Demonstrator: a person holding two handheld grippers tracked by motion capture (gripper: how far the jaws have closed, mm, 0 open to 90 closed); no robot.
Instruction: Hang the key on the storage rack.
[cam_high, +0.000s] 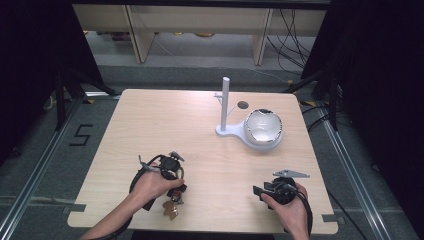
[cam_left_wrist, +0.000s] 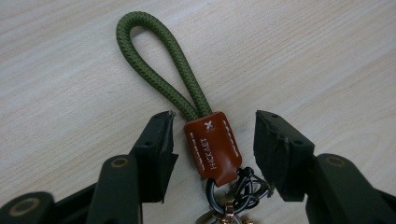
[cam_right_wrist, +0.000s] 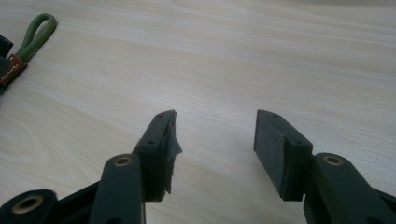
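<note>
A keychain lies flat on the wooden table (cam_left_wrist: 303, 56): an olive-green rope loop (cam_left_wrist: 159, 60), a brown stitched leather tab (cam_left_wrist: 212, 147) and dark metal rings (cam_left_wrist: 236, 189) below it. My left gripper (cam_left_wrist: 215, 126) is open, one jaw on each side of the leather tab with a gap on both sides. In the high view the left gripper (cam_high: 175, 192) sits near the table's front left, the keychain (cam_high: 170, 210) just beneath it. My right gripper (cam_right_wrist: 215, 126) stands open over bare wood, held at the front right (cam_high: 260, 190). The rope loop (cam_right_wrist: 35, 32) is also at the far left of the right gripper view.
A white stand with an upright post (cam_high: 225, 107) and a small side hook stands at the back right of the table. A white bowl with a shiny rim (cam_high: 263, 127) rests on its base. A round hole (cam_high: 243, 105) is in the tabletop behind it.
</note>
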